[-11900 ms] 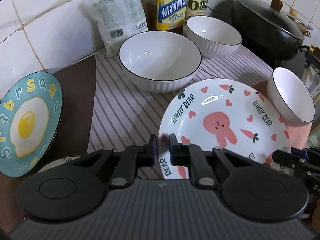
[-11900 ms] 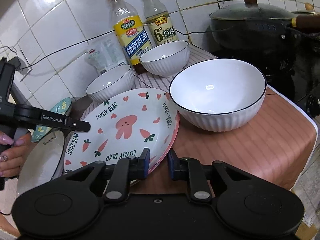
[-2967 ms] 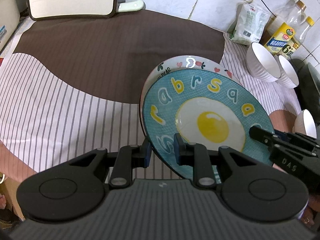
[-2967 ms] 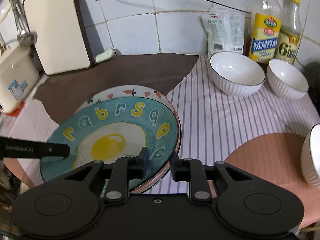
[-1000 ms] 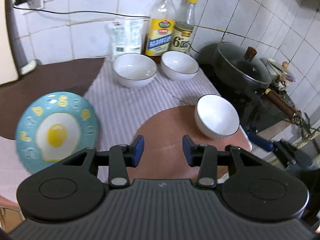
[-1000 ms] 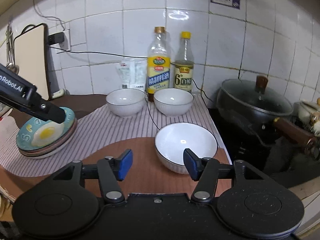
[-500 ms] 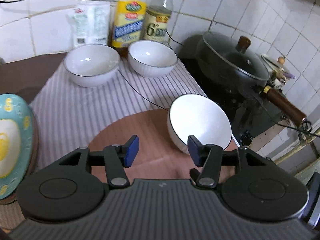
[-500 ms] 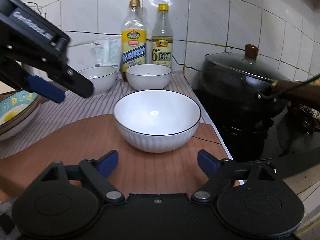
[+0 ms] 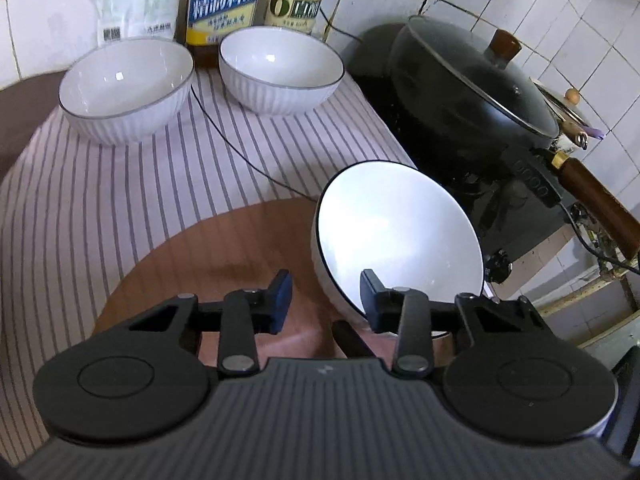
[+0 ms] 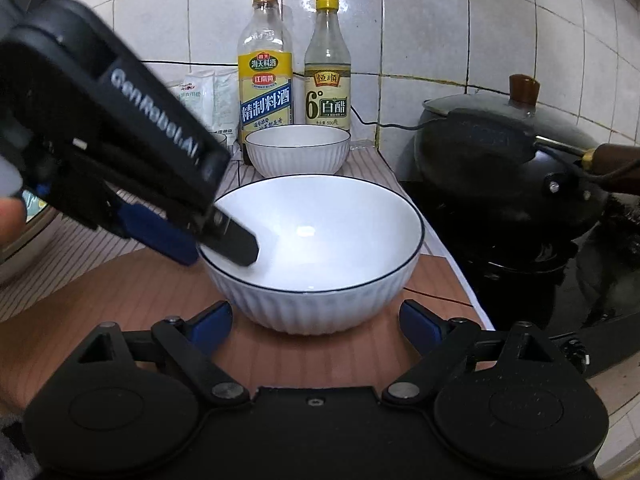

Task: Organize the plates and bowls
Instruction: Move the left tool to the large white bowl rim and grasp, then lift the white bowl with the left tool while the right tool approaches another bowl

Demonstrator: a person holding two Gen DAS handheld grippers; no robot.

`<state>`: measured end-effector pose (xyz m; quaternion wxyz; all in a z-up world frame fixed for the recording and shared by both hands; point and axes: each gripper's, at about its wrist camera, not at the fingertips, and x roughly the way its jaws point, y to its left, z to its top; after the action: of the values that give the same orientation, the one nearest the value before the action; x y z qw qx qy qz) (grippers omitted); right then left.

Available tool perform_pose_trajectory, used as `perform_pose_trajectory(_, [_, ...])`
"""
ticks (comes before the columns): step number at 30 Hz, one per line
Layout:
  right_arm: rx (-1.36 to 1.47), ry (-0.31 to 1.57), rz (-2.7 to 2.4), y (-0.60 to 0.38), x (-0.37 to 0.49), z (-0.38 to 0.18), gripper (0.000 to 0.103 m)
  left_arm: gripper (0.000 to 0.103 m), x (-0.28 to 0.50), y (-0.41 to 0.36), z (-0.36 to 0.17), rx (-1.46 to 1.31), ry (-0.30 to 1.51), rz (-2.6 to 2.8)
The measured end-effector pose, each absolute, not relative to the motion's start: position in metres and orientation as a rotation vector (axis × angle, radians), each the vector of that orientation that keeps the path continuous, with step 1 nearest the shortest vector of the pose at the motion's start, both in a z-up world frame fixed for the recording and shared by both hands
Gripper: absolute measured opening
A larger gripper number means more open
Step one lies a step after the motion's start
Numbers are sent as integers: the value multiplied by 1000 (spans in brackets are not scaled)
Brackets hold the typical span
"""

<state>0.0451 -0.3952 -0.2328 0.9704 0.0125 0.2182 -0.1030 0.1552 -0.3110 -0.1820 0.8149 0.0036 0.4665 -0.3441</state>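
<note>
Straddling the near rim of the bowl (image 10: 316, 252), the left gripper (image 10: 216, 246) has one finger inside and one outside; its jaws have just been closing, yet a gap shows at the rim, no clamp yet; the right gripper (image 10: 316, 322) has just been widening and stands apart, bowl wall between its fingers but untouched; bowl sits on the brown mat (image 10: 120, 300) beside the black pot (image 9: 472, 92); a second ago both grippers were farther back. Plates look stacked off left; likely next, lifting this bowl toward the two bowls (image 9: 128, 84) by the bottles (image 10: 266, 68).
</note>
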Motion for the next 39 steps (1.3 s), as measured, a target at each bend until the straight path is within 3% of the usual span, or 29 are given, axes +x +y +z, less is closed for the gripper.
perform_pose_trajectory(5, [40, 425, -204, -393, 49, -231, 93, 22, 154, -314, -180, 11, 1003, -755])
perform_pose_trajectory(18, [75, 450, -179, -379, 46, -220, 94, 21, 144, -301, -169, 42, 1018, -722])
perform_pose_trajectory(39, [-57, 431, 34, -287, 71, -185, 93, 21, 163, -188, -139, -52, 1004, -558])
